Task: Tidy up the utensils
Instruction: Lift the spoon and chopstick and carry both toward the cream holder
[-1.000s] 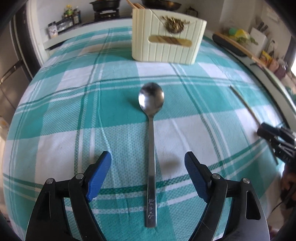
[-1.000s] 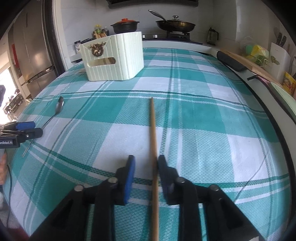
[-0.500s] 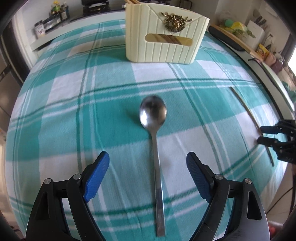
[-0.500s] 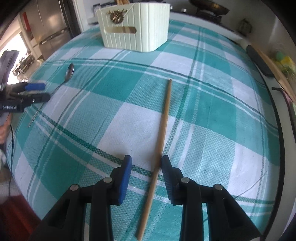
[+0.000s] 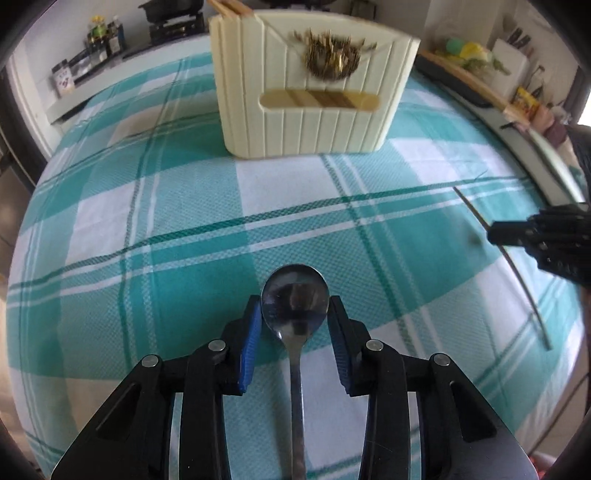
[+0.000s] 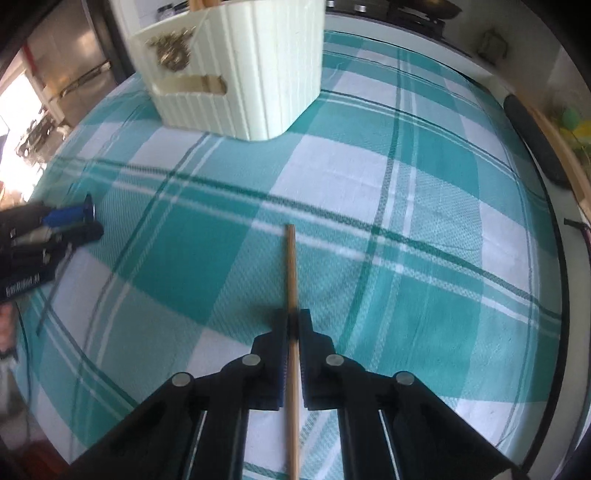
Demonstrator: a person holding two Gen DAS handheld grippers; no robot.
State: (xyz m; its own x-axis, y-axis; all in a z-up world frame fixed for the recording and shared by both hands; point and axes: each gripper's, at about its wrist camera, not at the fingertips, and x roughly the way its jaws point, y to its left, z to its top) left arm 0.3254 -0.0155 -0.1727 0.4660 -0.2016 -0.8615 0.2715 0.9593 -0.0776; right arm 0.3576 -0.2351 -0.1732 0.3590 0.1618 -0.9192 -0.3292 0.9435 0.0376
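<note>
A steel spoon (image 5: 295, 310) lies on the teal plaid cloth (image 5: 147, 221), bowl pointing to the holder. My left gripper (image 5: 294, 301) is closing on it, and both blue pads (image 5: 251, 332) touch the sides of the bowl. A wooden chopstick (image 6: 291, 266) lies lengthwise under my right gripper (image 6: 293, 315), which is shut on its shaft. The cream ribbed utensil holder (image 5: 314, 92) stands at the far side, with wooden sticks (image 5: 225, 5) poking out of it. In the left wrist view the right gripper (image 5: 496, 232) sits over the chopstick (image 5: 517, 266). The left gripper (image 6: 86, 221) shows at the left of the right wrist view.
Behind the table runs a counter with spice jars (image 5: 92, 44) and a stove (image 5: 170, 26). A wooden board (image 5: 461, 81) and a dark strip (image 6: 532, 140) line the right edge. A steel fridge (image 6: 74, 74) stands at the left.
Both grippers slid forward along their utensils toward the holder. The left jaws came in from wide apart to the spoon's bowl. The right jaws shut on the chopstick.
</note>
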